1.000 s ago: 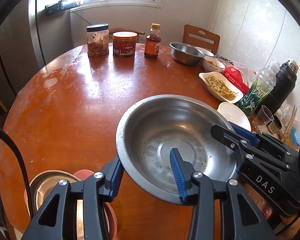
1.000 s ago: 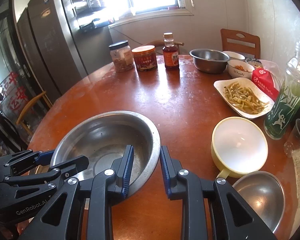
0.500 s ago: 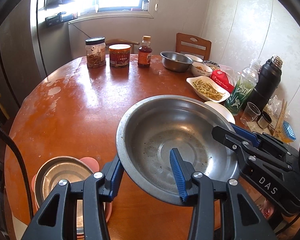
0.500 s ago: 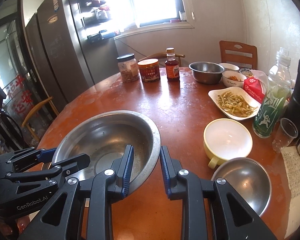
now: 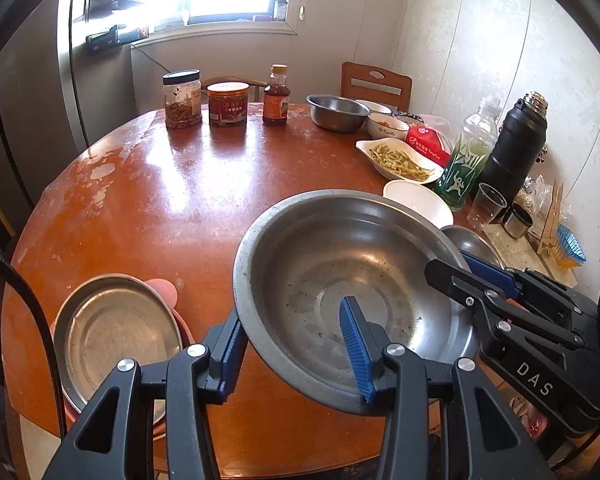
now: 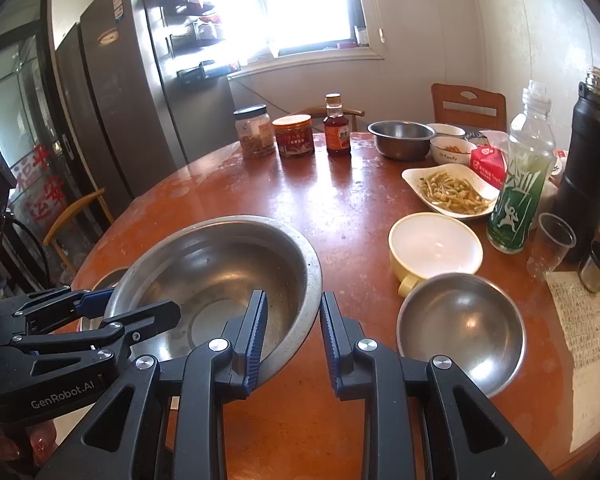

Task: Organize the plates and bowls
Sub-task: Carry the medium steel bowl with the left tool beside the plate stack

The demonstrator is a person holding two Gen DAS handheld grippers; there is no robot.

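Basin (image 5: pixel 352 280) tilted leftward — both jaws clamping rim

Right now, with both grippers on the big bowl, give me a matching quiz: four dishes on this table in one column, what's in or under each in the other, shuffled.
Things:
1. large steel bowl
2. white oblong dish
3. flat steel plate
4. yellow cup with white inside

States:
A. empty, on the table
B. holds yellowish vegetable strips
C. rim pinched by the left gripper and right gripper
D. resting on a pink dish

Pairs: 1-C, 2-B, 3-D, 4-A
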